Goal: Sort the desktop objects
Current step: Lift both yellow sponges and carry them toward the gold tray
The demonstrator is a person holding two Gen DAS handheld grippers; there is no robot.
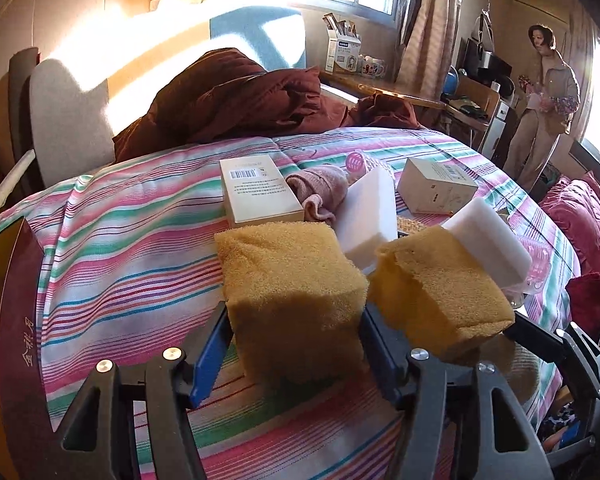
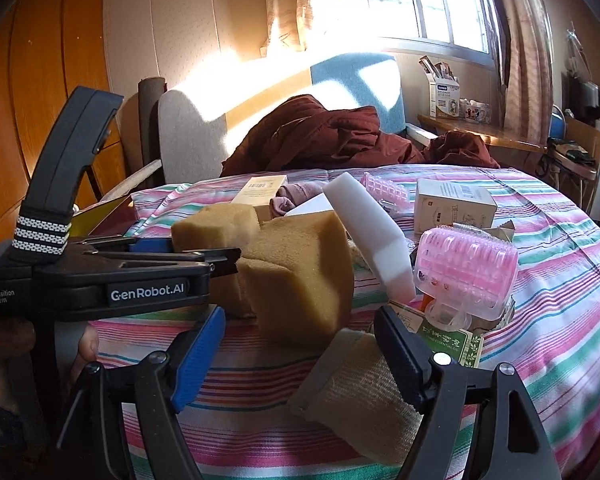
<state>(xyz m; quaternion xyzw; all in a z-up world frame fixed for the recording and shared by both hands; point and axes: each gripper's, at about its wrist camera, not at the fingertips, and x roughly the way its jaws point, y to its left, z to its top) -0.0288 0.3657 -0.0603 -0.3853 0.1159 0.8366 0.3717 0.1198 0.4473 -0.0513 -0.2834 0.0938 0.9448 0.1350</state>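
Sunlight is falling across a bed with a striped pink-and-green cover, where sorting is barely starting. The left hand-held gripper is clamping a tan block sponge; the right hand-held gripper is hanging apart, empty. Cream cardboard boxes, white foam blocks and a pink ridged plastic case are lying mixed.

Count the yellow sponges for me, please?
2. One yellow sponge sits between the left hand-held gripper fingers; the other yellow sponge lies just right of it. More may be hidden.
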